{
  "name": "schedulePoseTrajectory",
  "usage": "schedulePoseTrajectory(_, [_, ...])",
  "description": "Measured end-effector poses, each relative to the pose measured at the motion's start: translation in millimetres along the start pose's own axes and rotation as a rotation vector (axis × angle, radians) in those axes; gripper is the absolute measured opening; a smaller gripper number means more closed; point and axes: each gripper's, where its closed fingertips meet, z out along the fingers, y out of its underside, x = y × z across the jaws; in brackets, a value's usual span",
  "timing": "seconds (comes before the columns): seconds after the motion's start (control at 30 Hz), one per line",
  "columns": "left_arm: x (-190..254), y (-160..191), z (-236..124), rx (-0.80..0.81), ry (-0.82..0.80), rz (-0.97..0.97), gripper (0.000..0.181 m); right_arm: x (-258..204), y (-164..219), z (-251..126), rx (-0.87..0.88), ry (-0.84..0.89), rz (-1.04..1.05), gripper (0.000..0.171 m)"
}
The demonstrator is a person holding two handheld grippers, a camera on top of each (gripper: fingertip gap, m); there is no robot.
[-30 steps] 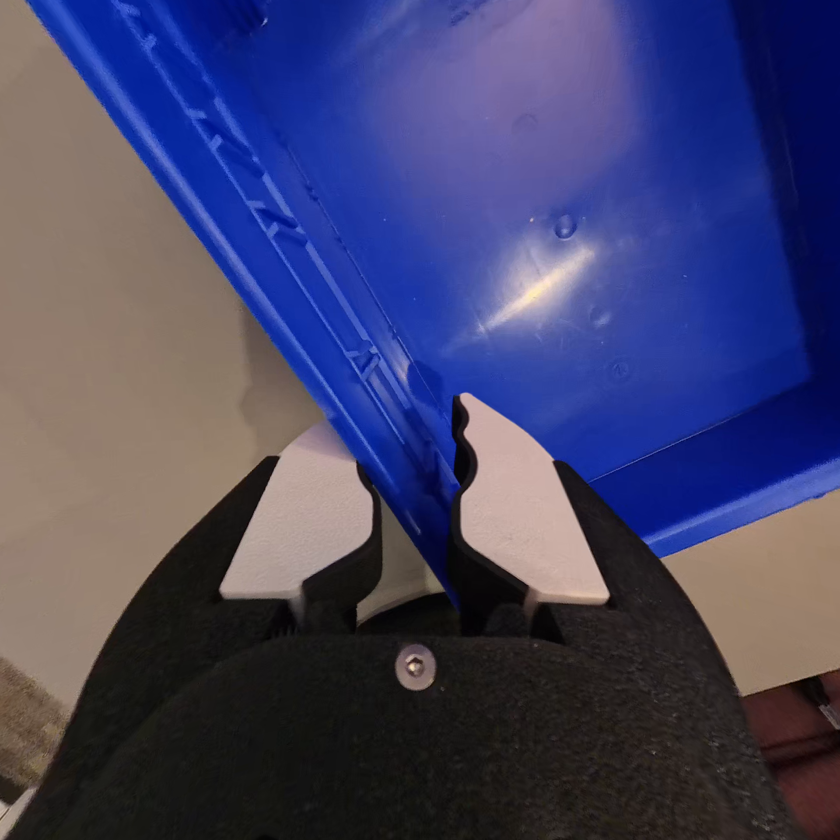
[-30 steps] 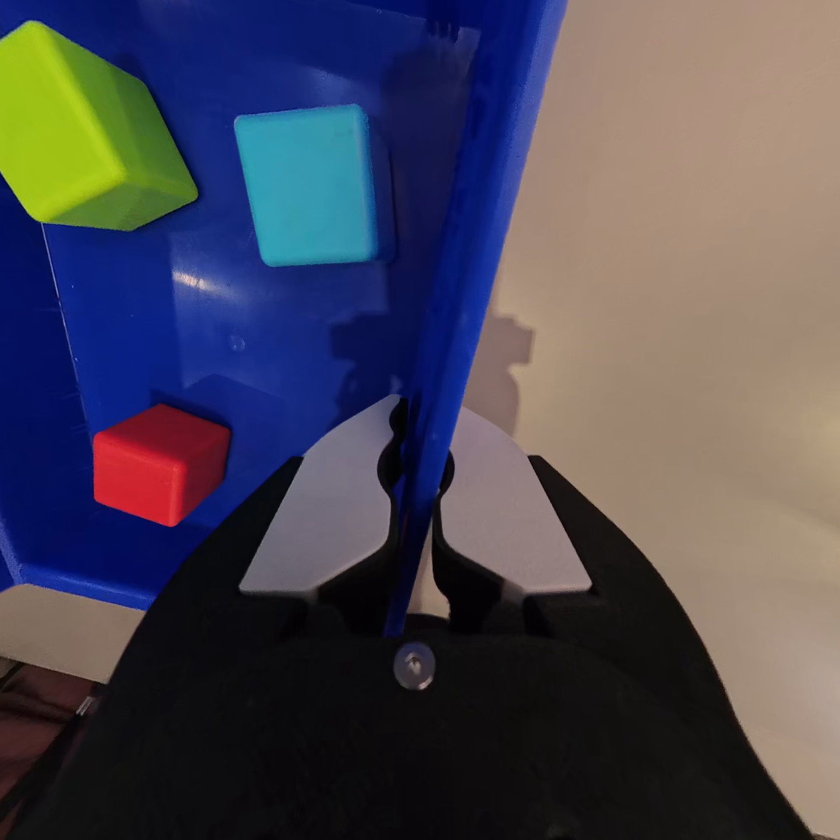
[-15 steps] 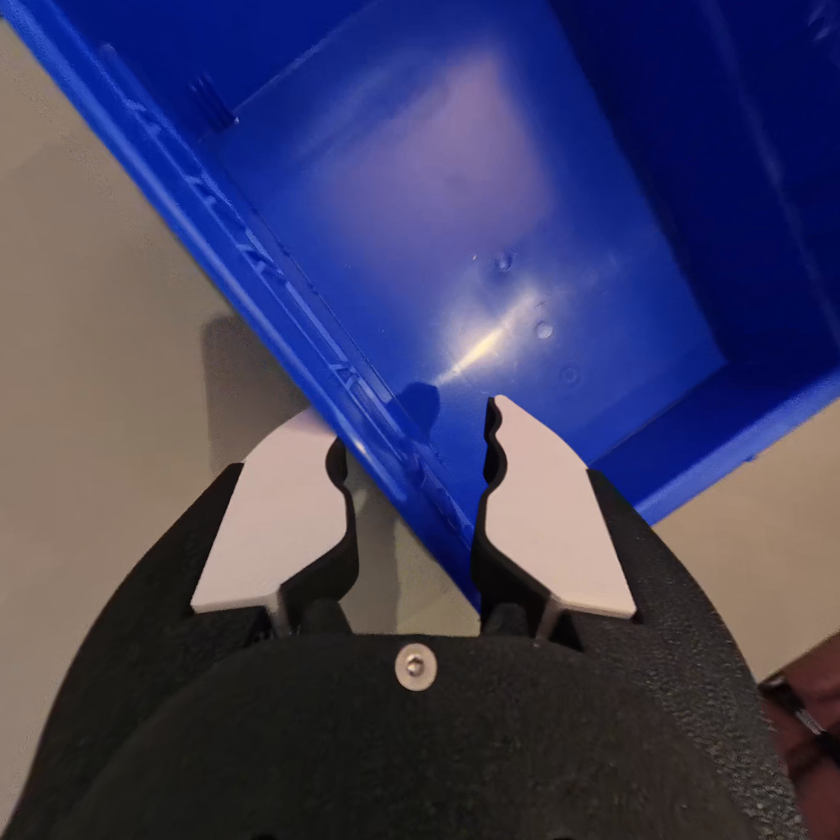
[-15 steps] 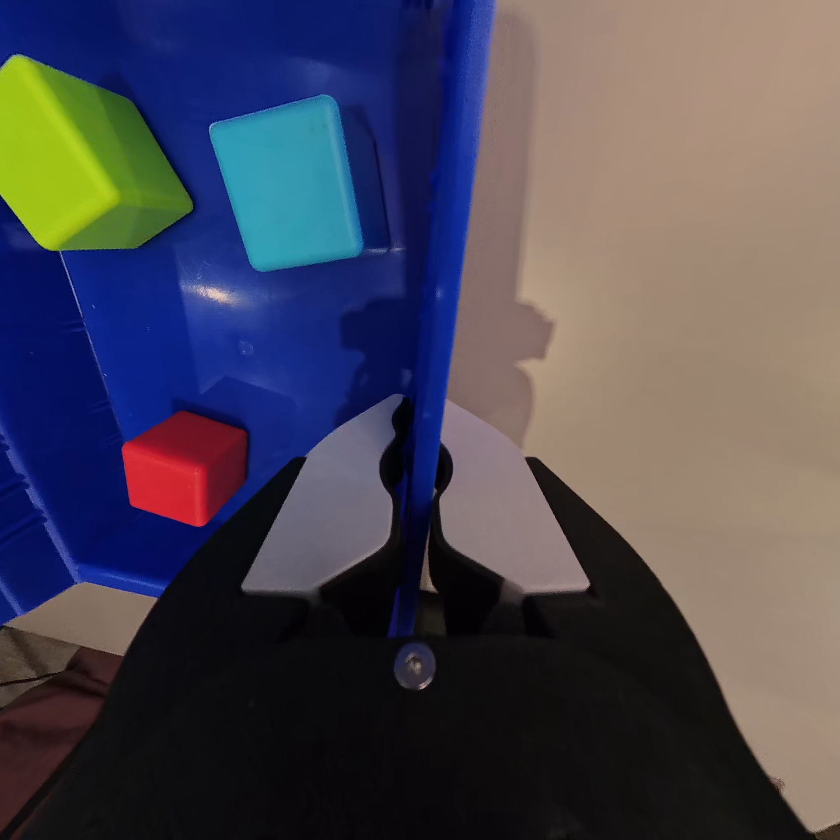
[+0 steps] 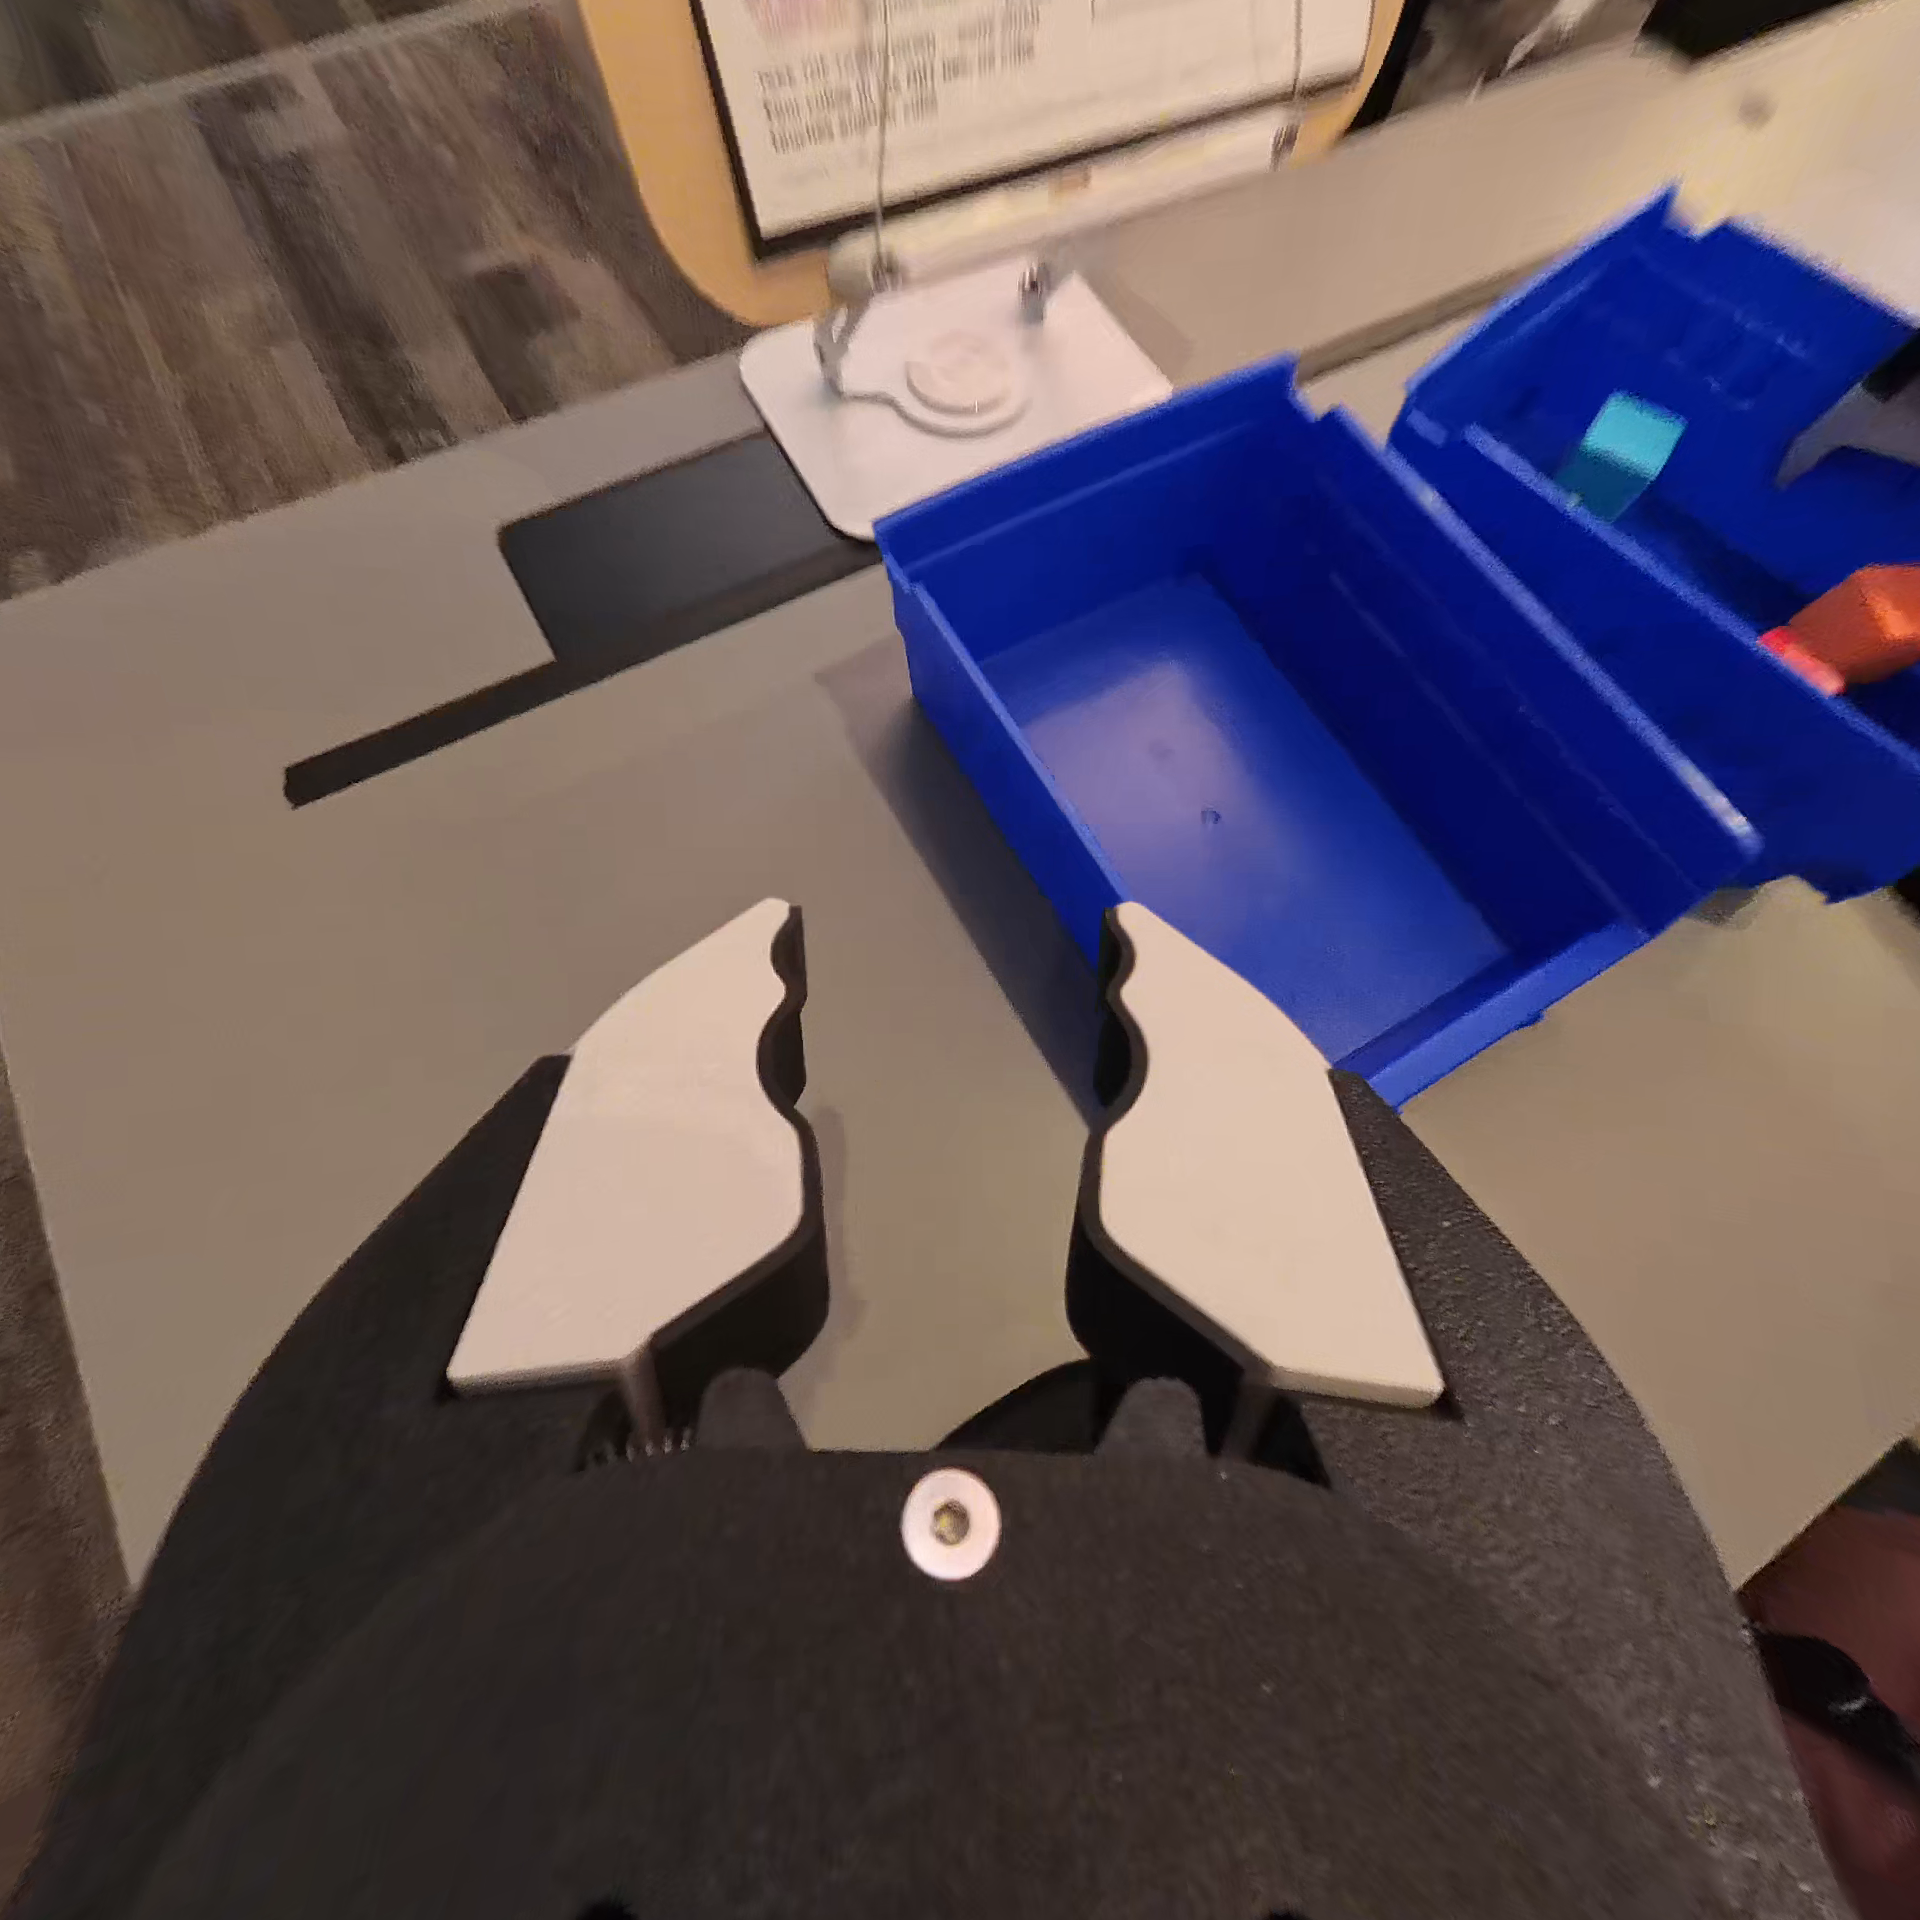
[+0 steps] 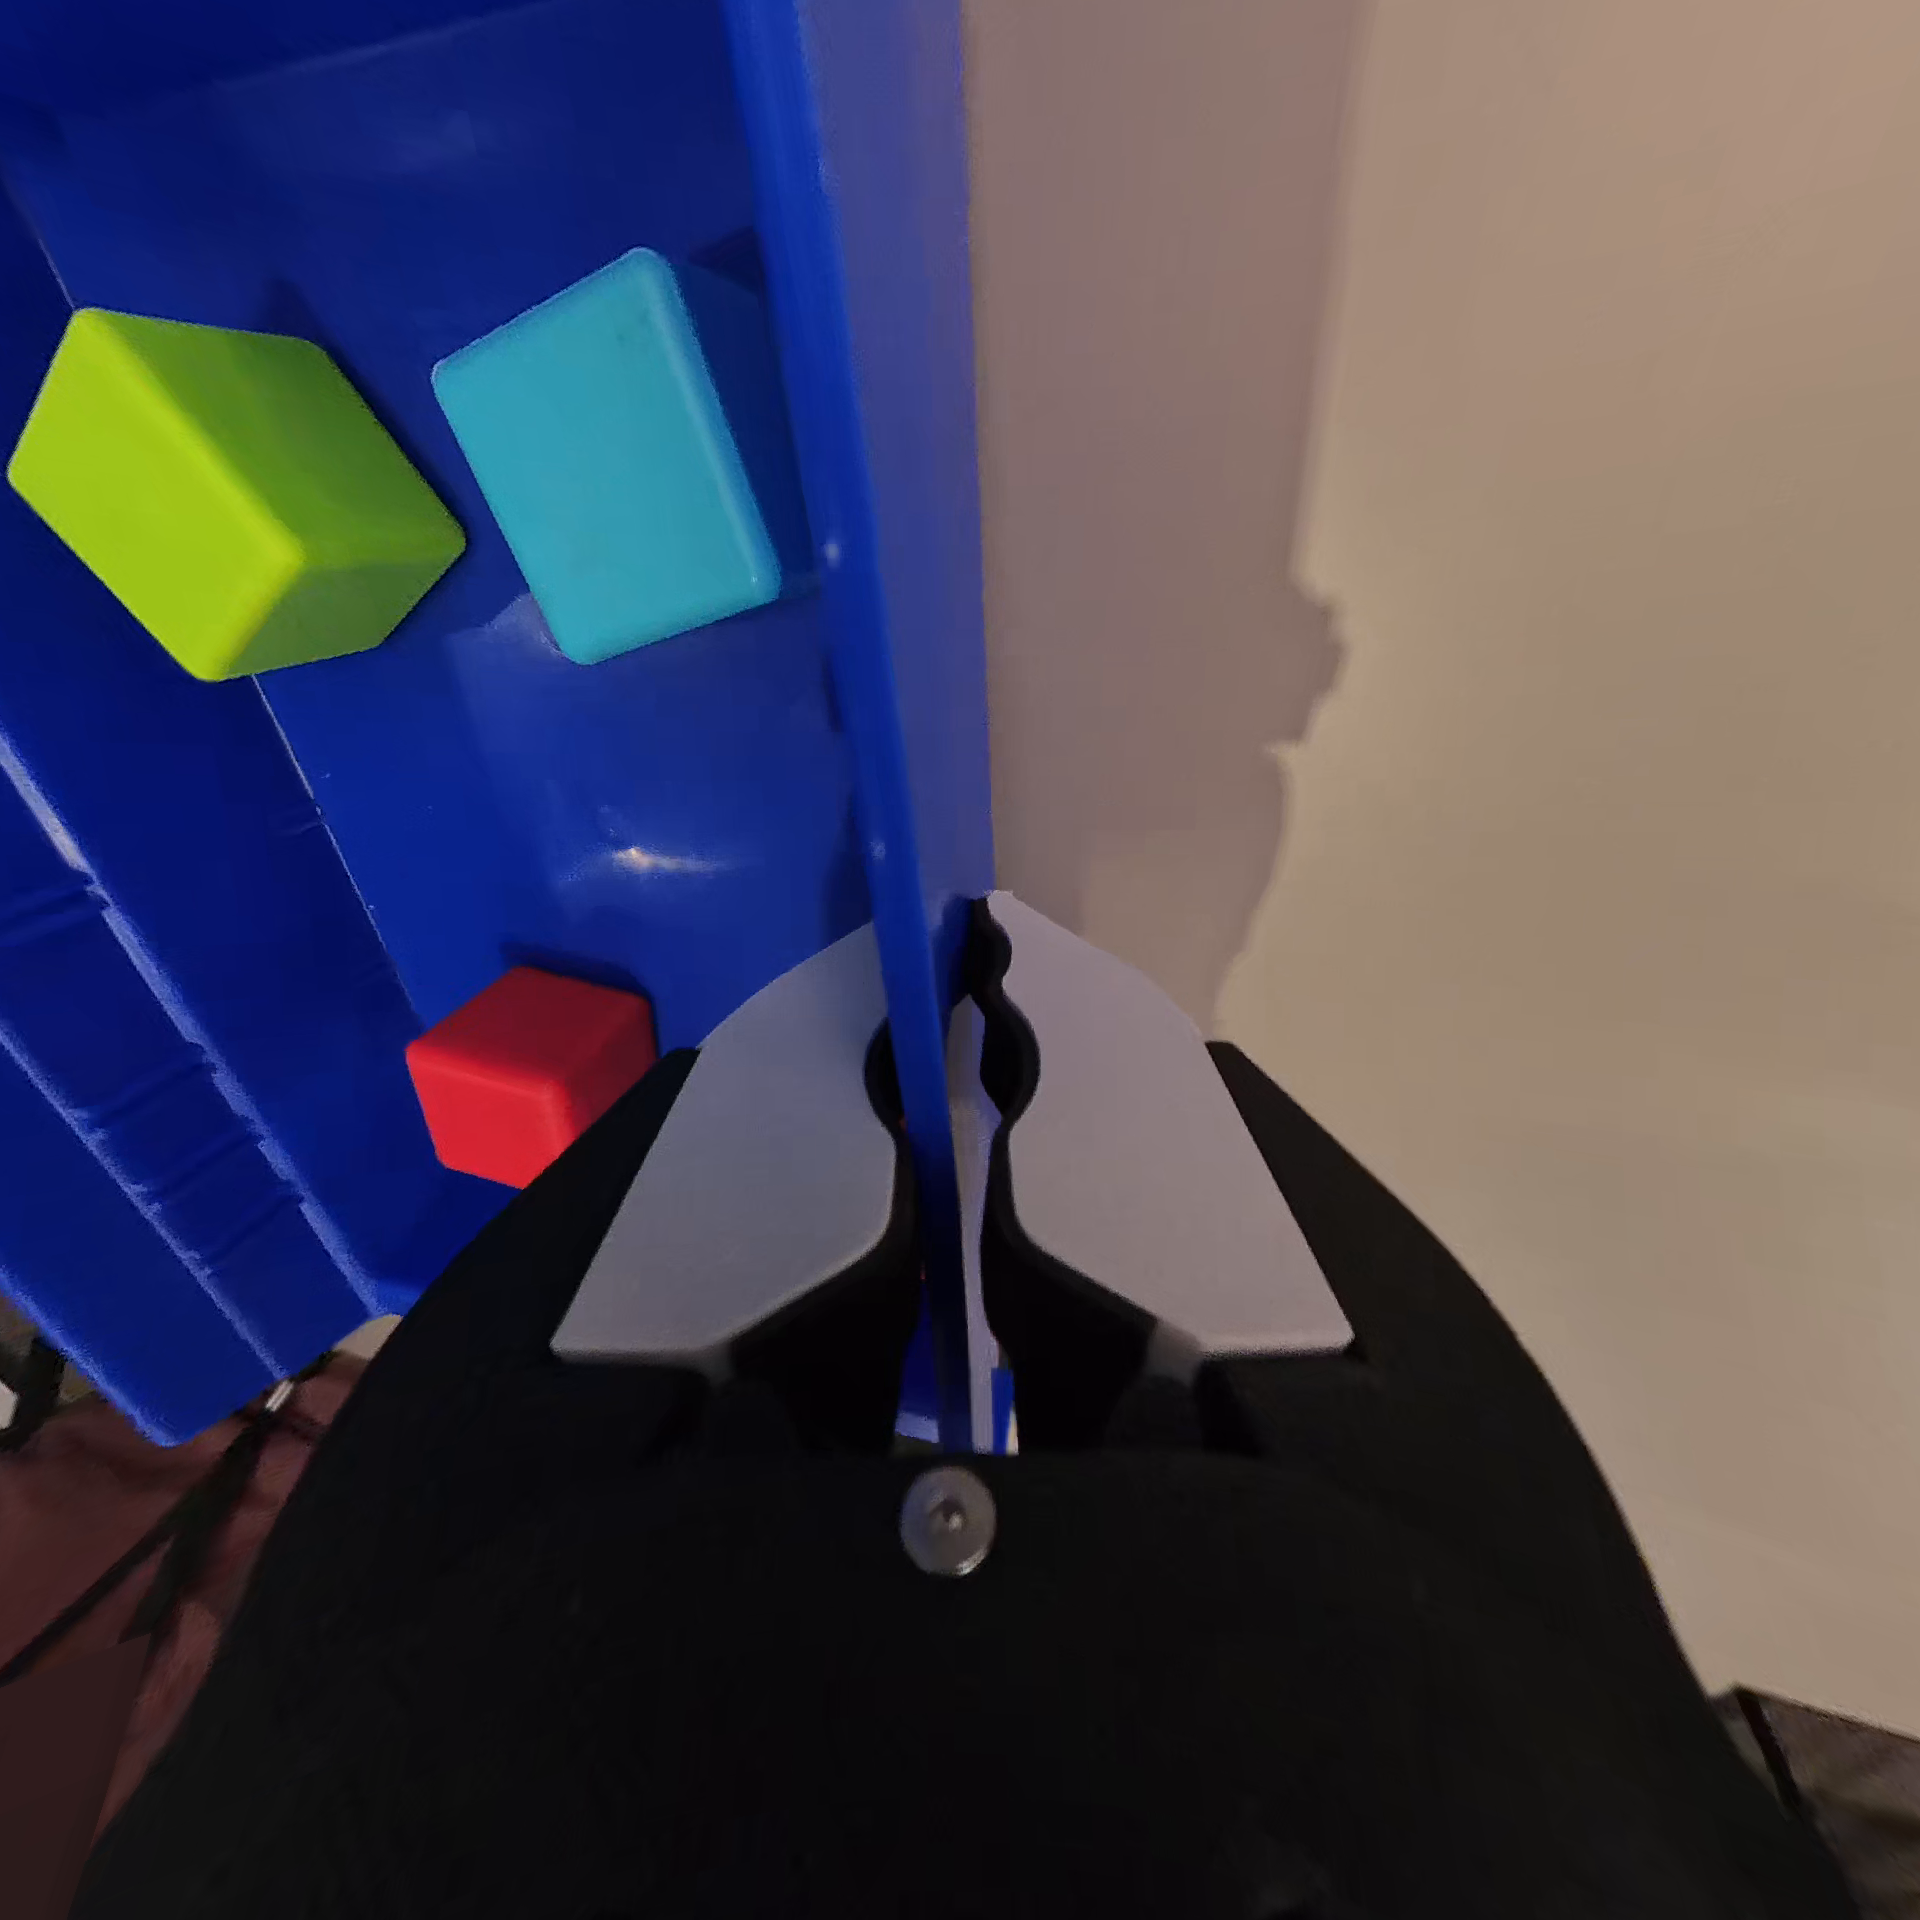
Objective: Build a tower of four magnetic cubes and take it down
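In the right wrist view my right gripper [image 6: 932, 923] is shut on the side wall of a blue bin [image 6: 914, 727]. The bin holds a green cube [image 6: 229, 499], a teal cube [image 6: 613, 457] and a red cube [image 6: 530, 1070], lying apart on its floor. In the left wrist view my left gripper [image 5: 951, 920] is open and empty above the grey table [image 5: 468, 935], just left of a second, empty blue bin [image 5: 1299, 790]. The bin with cubes [image 5: 1538, 520] shows at the far right, with the teal cube [image 5: 1621, 457] and red cube [image 5: 1860, 634]. A fourth cube is not in view.
A white stand base [image 5: 956, 384] and a framed board [image 5: 1018, 94] stand at the back of the table. A dark mat [image 5: 665, 561] lies behind the empty bin. The table's front edge runs at the lower right [image 5: 1766, 1475]. Wood floor lies beyond. The tips of one gripper are about 60 cm away from the tips of the other.
My left gripper opened wider, let go of the empty bin's wall and drew back from it. My right gripper stays shut on the other bin's wall, which shifted slightly in view.
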Motion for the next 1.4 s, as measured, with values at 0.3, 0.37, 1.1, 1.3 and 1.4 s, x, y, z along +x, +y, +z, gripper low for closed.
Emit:
schedulePoseTrajectory(0.3, [-47.6, -8.1, -95.4, 0.332, -0.029, -0.151, 0.045, -3.3, 8.4, -86.7, 0.081, 0.042, 0.037, 0.008])
schedulePoseTrajectory(0.37, [-49.0, -8.9, -107.3, 0.392, 0.019, -0.168, 0.044, -22.0, 5.1, -111.8, 0.083, 0.051, 0.027, 0.007])
schedulePoseTrajectory(1.1, [-163.8, 48.5, -187.6, 0.473, -0.56, -0.435, 0.048, -533.4, -99.0, -28.0, -0.028, -0.212, -0.613, 0.008])
schedulePoseTrajectory(1.3, [-161.1, 47.4, -190.0, 0.459, -0.577, -0.407, 0.049, -578.2, -114.8, 41.5, -0.008, -0.184, -0.616, 0.008])
schedulePoseTrajectory(1.4, [-157.2, 42.0, -183.1, 0.453, -0.549, -0.389, 0.049, -579.1, -117.7, 76.4, -0.021, -0.145, -0.586, 0.008])
